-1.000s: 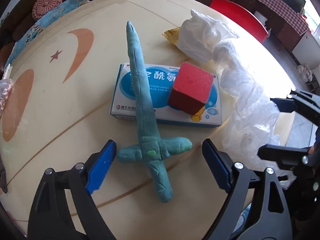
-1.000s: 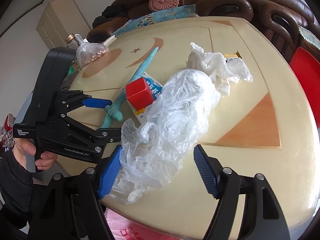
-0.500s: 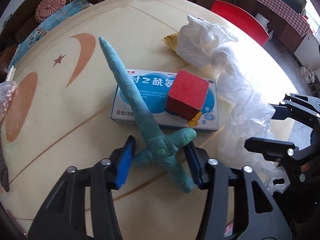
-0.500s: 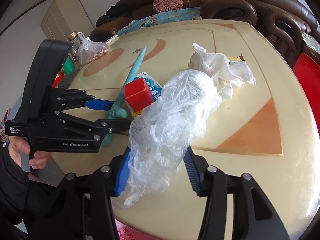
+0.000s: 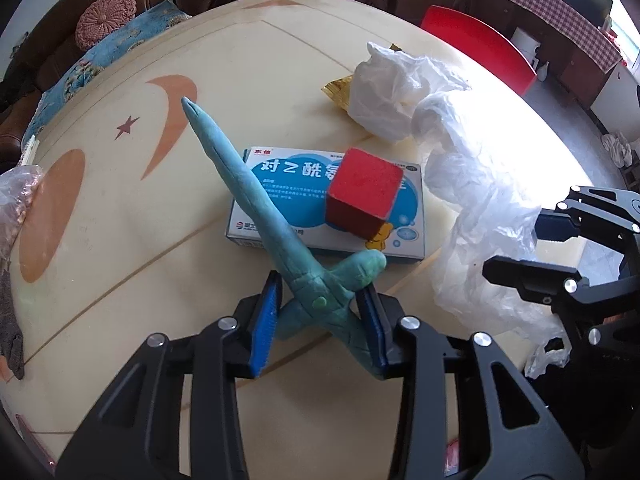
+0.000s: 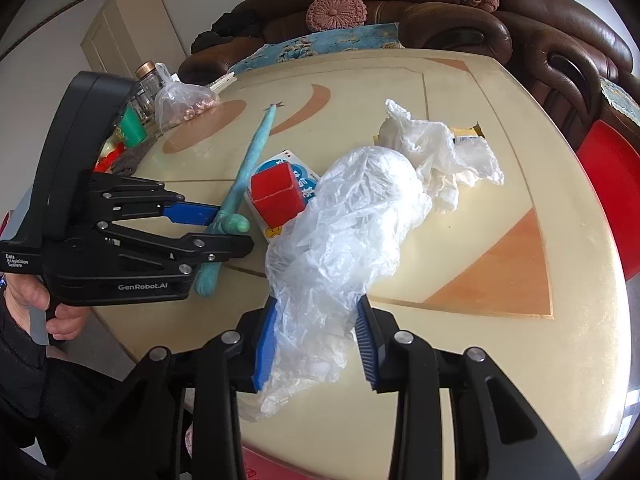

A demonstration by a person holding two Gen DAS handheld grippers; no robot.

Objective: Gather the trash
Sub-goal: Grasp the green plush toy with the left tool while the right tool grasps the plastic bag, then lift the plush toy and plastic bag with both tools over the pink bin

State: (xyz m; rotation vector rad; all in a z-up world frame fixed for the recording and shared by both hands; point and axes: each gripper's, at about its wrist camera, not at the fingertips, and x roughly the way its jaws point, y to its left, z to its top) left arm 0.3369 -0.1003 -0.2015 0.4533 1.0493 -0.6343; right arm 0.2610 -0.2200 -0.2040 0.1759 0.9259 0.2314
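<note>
My left gripper [image 5: 318, 316] is shut on the hilt of a teal clay sword [image 5: 256, 200], whose blade slants up and left over a blue-and-white medicine box [image 5: 280, 176]. A red cube [image 5: 362, 194] sits on that box. My right gripper [image 6: 316, 344] is shut on a crumpled clear plastic bag [image 6: 352, 224], which trails up across the table. In the right wrist view the left gripper [image 6: 228, 228] holds the sword [image 6: 252, 156] beside the cube [image 6: 276, 196]. In the left wrist view the right gripper [image 5: 516, 244] shows at the right with the bag [image 5: 480, 208].
A white crumpled bag [image 6: 432, 148] and a gold wrapper [image 5: 338, 90] lie behind the clear bag. The round cream table [image 6: 500, 92] has orange inlays. A bag of nuts [image 6: 180, 100], a jar and a green cup stand at its left edge. Sofas and a red chair [image 5: 476, 44] surround it.
Both grippers closed: the left onto the sword hilt, tilting the blade leftward, and the right onto the clear plastic bag, bunching it between the pads.
</note>
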